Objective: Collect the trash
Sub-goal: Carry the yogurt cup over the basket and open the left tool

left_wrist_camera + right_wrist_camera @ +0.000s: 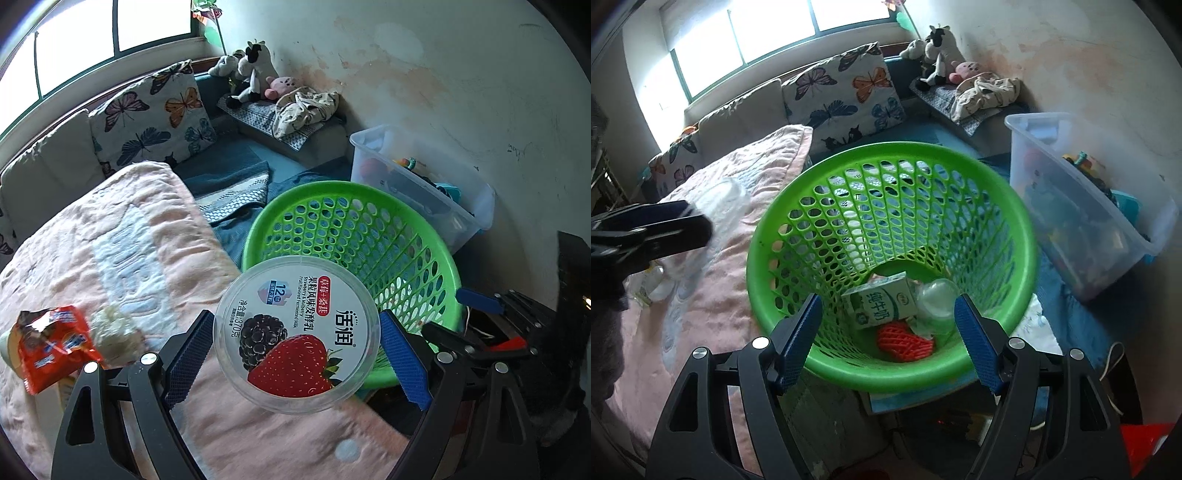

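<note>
My left gripper [297, 343] is shut on a clear yogurt tub [297, 334] with a strawberry and mulberry label, held above the pink blanket [110, 240] next to the green basket [424, 258]. My right gripper [888, 336] is open and empty, hovering over the green basket's [768, 266] near rim. Inside the basket lie a milk carton [881, 304], a clear plastic cup [936, 299] and an orange foam net [905, 341]. A red snack wrapper [51, 343] and a crumpled tissue [114, 332] lie on the blanket at left.
A clear storage bin [1082, 206] of toys stands right of the basket against the wall. Butterfly cushions [155, 114] and plush toys [255, 74] sit on the sofa behind. The left gripper [646, 229] shows blurred at left in the right wrist view.
</note>
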